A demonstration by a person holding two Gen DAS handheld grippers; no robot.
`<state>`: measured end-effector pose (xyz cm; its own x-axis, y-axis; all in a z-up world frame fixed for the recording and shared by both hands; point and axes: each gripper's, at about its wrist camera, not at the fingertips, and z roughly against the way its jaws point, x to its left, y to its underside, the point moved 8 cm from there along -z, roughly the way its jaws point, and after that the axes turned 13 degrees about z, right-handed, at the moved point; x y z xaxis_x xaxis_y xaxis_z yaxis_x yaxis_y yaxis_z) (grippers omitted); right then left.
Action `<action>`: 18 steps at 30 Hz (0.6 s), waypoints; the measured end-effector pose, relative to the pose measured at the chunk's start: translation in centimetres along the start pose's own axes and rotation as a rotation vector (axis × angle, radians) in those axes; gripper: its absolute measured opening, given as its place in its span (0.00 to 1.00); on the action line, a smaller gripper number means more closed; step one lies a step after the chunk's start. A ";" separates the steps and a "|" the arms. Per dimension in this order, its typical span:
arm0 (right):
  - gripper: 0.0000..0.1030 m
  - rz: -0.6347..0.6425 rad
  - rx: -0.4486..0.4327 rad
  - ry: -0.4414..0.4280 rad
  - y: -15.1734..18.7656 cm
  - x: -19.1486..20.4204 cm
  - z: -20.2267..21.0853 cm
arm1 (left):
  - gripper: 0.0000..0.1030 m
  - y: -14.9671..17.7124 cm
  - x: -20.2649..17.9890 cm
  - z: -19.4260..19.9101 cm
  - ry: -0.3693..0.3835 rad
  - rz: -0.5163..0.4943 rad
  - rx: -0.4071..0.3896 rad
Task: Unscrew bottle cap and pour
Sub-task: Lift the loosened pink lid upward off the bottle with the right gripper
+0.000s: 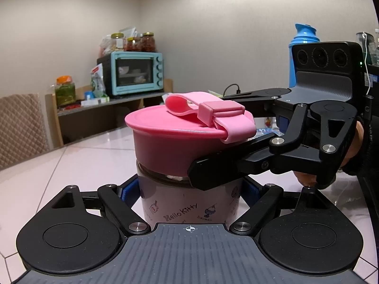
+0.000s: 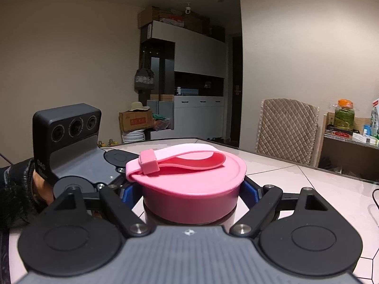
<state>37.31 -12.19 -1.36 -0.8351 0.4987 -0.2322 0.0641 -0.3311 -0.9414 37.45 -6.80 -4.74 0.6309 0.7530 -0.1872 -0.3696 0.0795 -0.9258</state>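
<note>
A white printed bottle stands upright on the table, topped by a wide pink cap with a pale pink strap looped over it. My left gripper is shut on the bottle's body just below the cap, its blue pads pressed to both sides. In the left wrist view the right gripper's black finger comes in from the right and lies against the cap's side. In the right wrist view my right gripper is shut on the pink cap, blue pads on either side. The cap sits slightly tilted, a gap showing under its rim.
The pale tiled table stretches away to the left. A quilted chair stands at its far edge. A shelf bears a teal toaster oven and jars. A blue flask stands behind the right gripper. A person's hand holds that gripper.
</note>
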 end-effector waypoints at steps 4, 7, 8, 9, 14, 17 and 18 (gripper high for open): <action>0.82 0.013 -0.011 -0.029 0.0 0.0 0.1 | 0.86 0.0 0.1 0.1 0.008 0.003 -0.004; 0.82 0.014 -0.012 -0.042 0.0 -0.1 0.2 | 0.86 0.0 0.1 0.1 0.009 0.006 -0.006; 0.82 0.014 -0.011 -0.044 0.0 -0.1 0.2 | 0.86 0.0 0.1 0.1 0.010 0.007 -0.007; 0.82 0.014 -0.011 -0.045 0.0 -0.1 0.2 | 0.86 0.1 0.1 0.1 0.010 0.008 -0.007; 0.82 0.005 -0.029 -0.043 -0.1 -0.1 0.8 | 0.86 0.2 0.2 0.0 0.011 0.011 -0.011; 0.82 -0.007 -0.042 -0.038 -0.7 -0.3 1.3 | 0.86 0.3 0.1 -0.1 0.012 0.013 -0.012; 0.82 -0.006 -0.043 -0.037 -0.9 -0.3 1.4 | 0.86 0.3 0.1 -0.1 0.011 0.014 -0.012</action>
<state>36.74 -13.13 -0.16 -0.8554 0.4700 -0.2178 0.0814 -0.2932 -0.9526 37.48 -6.73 -5.03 0.6331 0.7467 -0.2039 -0.3702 0.0607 -0.9270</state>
